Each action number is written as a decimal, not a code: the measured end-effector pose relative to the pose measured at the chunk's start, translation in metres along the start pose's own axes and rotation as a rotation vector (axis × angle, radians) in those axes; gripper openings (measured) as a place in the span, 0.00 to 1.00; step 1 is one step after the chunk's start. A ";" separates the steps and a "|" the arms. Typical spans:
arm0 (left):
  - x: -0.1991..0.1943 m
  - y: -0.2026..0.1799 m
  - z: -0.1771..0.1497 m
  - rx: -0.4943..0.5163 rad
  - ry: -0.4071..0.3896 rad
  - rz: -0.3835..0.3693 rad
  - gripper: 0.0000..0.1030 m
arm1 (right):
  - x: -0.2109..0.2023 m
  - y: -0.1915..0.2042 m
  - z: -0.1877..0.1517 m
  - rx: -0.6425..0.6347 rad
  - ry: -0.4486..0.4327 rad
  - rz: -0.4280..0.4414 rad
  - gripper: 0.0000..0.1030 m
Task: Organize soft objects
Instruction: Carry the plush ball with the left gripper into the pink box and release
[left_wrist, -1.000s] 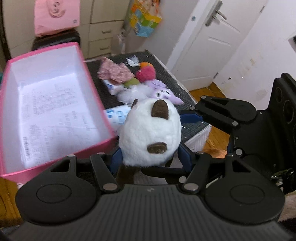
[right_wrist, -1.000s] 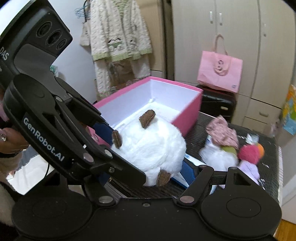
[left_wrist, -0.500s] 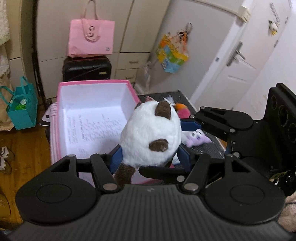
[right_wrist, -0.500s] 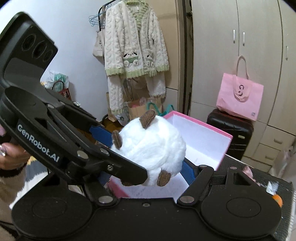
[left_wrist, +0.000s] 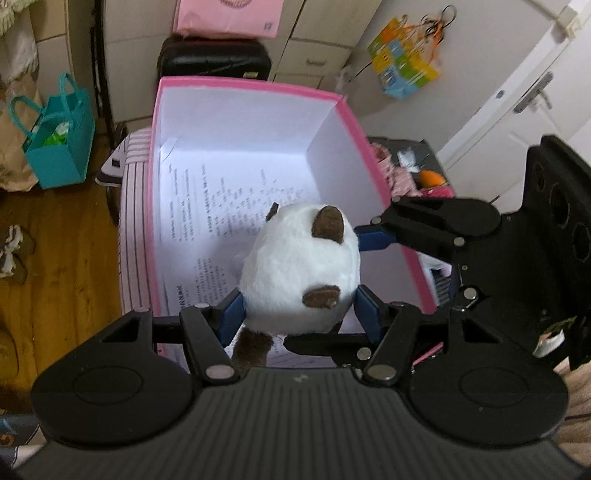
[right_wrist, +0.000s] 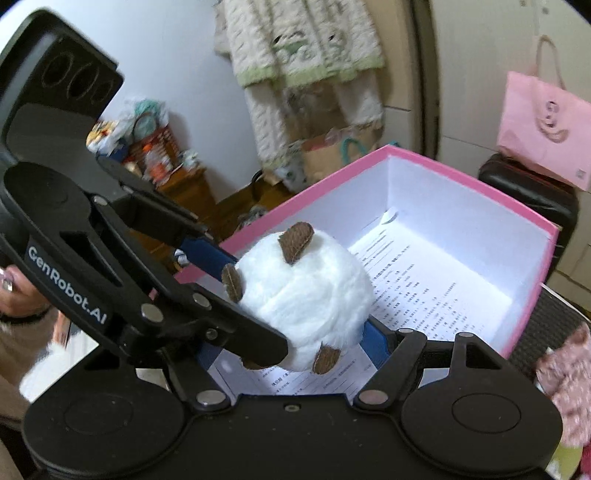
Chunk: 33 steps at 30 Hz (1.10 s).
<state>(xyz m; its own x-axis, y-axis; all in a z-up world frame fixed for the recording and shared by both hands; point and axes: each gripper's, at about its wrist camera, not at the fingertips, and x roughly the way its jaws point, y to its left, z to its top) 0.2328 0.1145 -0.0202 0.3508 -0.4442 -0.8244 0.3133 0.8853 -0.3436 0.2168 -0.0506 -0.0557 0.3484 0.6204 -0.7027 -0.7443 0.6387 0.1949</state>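
White plush toy (left_wrist: 299, 266) with brown patches is held in the air above the open pink box (left_wrist: 243, 90), over the near part of the box, and it does not touch the printed paper (left_wrist: 218, 206) that lies on the white bottom. Both grippers hold it together. The left gripper (left_wrist: 299, 310) has its blue pads pressed into the two lower sides of the toy, so its jaws are clamped on it. The right gripper (right_wrist: 295, 325) also presses the toy between its blue pads; in the left wrist view one of its fingers (left_wrist: 376, 238) touches the right side of the toy. A brown furry tail hangs under the toy, between the left fingers. Beside the box, on the dark mat (right_wrist: 535, 343), lies a pink patterned soft thing (right_wrist: 565, 380). Behind the box stand a black suitcase (left_wrist: 214, 59) and a pink bag (right_wrist: 546, 125).
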 end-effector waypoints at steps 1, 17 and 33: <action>0.003 0.001 0.000 -0.001 0.013 0.009 0.60 | 0.004 -0.001 0.001 -0.012 0.017 0.013 0.77; 0.005 0.011 -0.001 -0.028 0.010 0.112 0.59 | 0.060 -0.018 0.013 0.031 0.257 0.192 0.78; -0.049 -0.015 -0.021 0.055 -0.103 0.160 0.63 | 0.000 -0.012 0.009 -0.014 0.138 0.116 0.78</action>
<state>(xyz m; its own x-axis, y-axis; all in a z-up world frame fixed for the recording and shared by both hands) 0.1925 0.1255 0.0161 0.4872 -0.3127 -0.8154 0.2928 0.9381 -0.1847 0.2305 -0.0544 -0.0522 0.1786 0.6207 -0.7634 -0.7833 0.5592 0.2714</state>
